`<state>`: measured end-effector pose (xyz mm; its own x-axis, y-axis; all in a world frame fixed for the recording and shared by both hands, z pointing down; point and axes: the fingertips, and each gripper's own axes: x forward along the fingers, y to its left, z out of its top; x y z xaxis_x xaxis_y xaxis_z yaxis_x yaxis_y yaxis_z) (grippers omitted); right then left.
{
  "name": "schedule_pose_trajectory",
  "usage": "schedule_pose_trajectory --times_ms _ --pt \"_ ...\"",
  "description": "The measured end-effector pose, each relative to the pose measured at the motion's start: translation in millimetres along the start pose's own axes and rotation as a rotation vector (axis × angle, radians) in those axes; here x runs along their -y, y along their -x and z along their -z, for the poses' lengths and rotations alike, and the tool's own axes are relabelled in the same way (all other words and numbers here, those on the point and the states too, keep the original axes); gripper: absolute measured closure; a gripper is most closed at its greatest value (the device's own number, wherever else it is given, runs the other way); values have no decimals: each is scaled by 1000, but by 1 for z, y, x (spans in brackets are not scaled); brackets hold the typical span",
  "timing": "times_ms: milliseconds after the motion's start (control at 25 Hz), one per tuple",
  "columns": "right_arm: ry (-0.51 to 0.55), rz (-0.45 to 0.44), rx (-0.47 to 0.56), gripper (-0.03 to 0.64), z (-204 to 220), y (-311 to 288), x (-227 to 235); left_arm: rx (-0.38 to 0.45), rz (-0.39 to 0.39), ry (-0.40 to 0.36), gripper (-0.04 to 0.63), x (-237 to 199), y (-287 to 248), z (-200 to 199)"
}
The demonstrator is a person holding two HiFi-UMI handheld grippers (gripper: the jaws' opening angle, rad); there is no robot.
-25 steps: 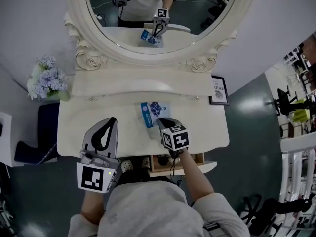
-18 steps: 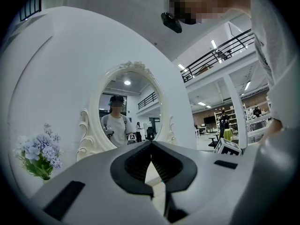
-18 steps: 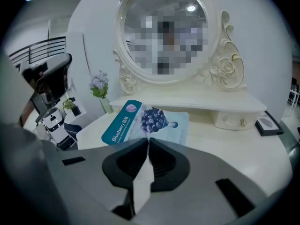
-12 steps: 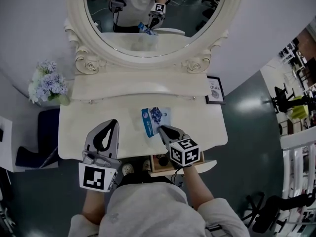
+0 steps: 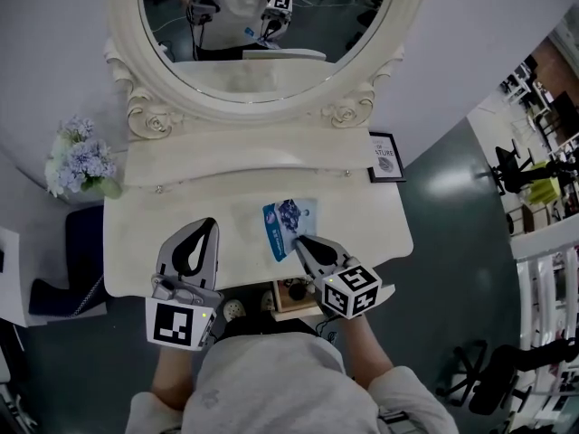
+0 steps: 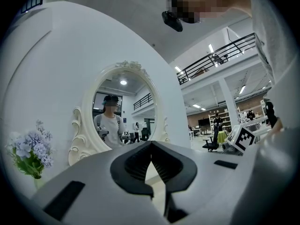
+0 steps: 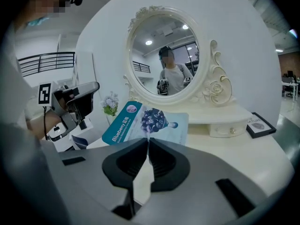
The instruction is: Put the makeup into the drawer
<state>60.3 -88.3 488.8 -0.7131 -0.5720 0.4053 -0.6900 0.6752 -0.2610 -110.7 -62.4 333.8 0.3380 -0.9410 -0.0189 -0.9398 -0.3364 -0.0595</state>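
The right gripper (image 7: 148,140) was pinched shut on the sachet (image 7: 149,122) by its near edge.
Its long axis ran away from the jaws, beyond the open drawer (image 5: 291,295); the drawer lay back beneath that gripper; the left gripper (image 5: 204,226), closed and empty, hung left of the drawer, farther off.

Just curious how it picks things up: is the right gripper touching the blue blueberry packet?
Touching. The right gripper view shows the right gripper, jaws shut, pinching the near edge of the blueberry packet.
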Motion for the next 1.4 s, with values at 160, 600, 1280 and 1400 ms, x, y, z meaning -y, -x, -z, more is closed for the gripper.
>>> schedule_pose_trajectory --times_ms 160,600,1280,1400 --pt "15 -2 5 586 3 12 -1 -19 19 -2 581 3 0 4" --pt "39 38 -73 586 34 52 9 -4 50 6 581 11 -2 2" --pt "-3 80 -297 588 119 96 28 38 106 13 581 32 -20 -7" --pt "-14 73 -336 588 134 101 28 37 119 15 581 36 -24 -6"
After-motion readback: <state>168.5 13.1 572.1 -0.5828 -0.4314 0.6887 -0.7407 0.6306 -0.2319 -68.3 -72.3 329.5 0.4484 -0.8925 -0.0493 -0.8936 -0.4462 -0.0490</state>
